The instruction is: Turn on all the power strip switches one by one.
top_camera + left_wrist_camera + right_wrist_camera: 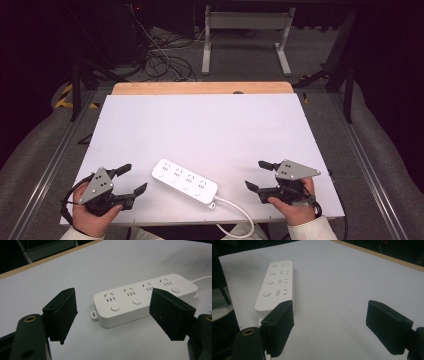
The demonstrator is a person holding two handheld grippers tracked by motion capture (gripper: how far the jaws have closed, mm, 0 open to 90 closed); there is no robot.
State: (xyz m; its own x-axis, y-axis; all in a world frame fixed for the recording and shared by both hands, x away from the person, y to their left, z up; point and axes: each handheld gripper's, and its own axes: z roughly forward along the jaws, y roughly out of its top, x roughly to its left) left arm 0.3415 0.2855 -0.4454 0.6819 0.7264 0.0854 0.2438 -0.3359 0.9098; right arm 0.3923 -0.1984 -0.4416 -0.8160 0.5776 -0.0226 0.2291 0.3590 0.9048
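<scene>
A white power strip with several sockets and round buttons lies flat near the table's front edge, its white cable trailing off the front. My left gripper rests at the front left, jaws open and empty, pointing toward the strip's left end. In the left gripper view the power strip lies beyond the spread jaws of the left gripper. My right gripper sits at the front right, open and empty, to the right of the strip's cable end. In the right gripper view the power strip lies behind the left jaw.
The white table top stretches behind the strip, with a wooden edge at the far side. Beyond it stand a grey table frame and tangled cables on the floor.
</scene>
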